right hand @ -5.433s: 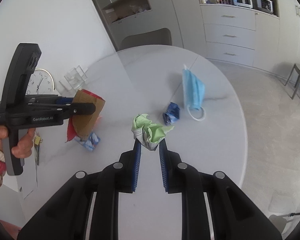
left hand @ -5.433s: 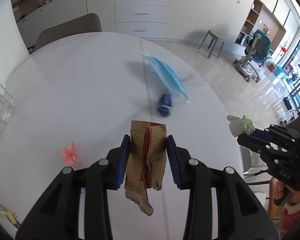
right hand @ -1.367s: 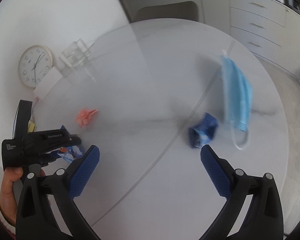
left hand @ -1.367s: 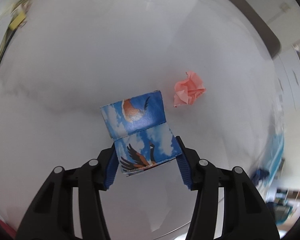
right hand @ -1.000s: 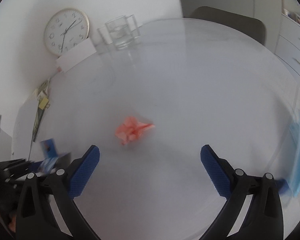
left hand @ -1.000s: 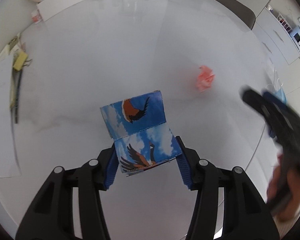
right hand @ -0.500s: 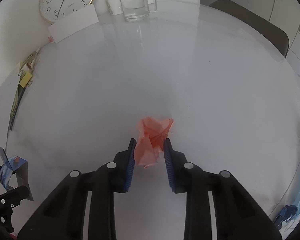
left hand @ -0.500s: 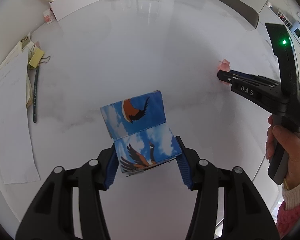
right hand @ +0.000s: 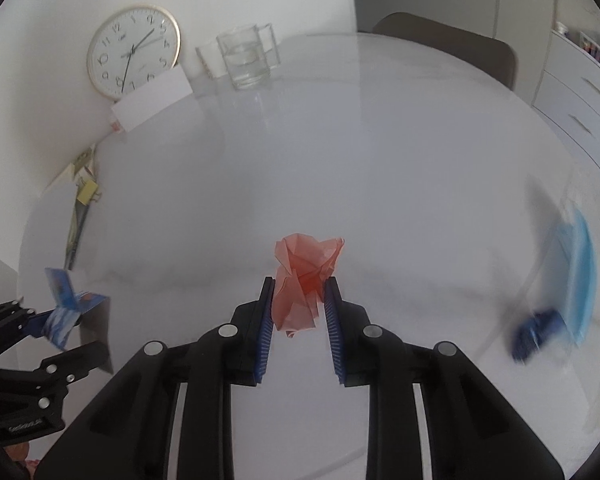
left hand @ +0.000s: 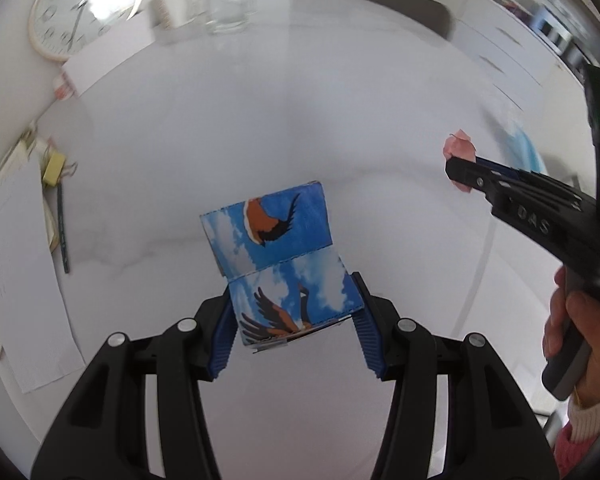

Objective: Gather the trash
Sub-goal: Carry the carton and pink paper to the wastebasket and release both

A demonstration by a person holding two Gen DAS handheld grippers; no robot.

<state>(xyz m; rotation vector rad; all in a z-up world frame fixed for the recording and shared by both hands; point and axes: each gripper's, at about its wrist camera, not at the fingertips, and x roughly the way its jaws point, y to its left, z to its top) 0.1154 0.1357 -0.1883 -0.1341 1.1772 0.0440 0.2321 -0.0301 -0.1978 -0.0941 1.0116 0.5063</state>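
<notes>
While I look along my left gripper (left hand: 294, 326), I see its jaws standing about half open and pressed on either side of a small blue carton (left hand: 278, 258) printed with birds and clouds. I have the lower panel of it between the pads; the upper panel folds away from me above the fingertips. The carton hangs clear above the white table (left hand: 220, 128). It looks like thin card, light and hollow, so I judge it will crush if squeezed harder and is best held across its flat sides, as it is now. Off to the right, my right gripper (left hand: 458, 168) shows from the side with a pink scrap at its tip, a hand (left hand: 580, 332) round its handle. Papers, a pencil and a yellow clip lie at the table's left edge.

Down my right gripper (right hand: 299, 304), the jaws are nearly together and pinch a crumpled pink paper (right hand: 304, 276); the wad bulges out above the pads and a little below them. It seems lifted off the table, though I cannot be sure of the gap. Such paper is soft, weightless and springy, so I would grip its thick middle. To the right, blurred, a blue face mask (right hand: 578, 276) and a dark blue wrapper (right hand: 534, 336) lie near the table's edge. A clock (right hand: 134, 52) and a glass mug (right hand: 246, 58) stand at the far side.
</notes>
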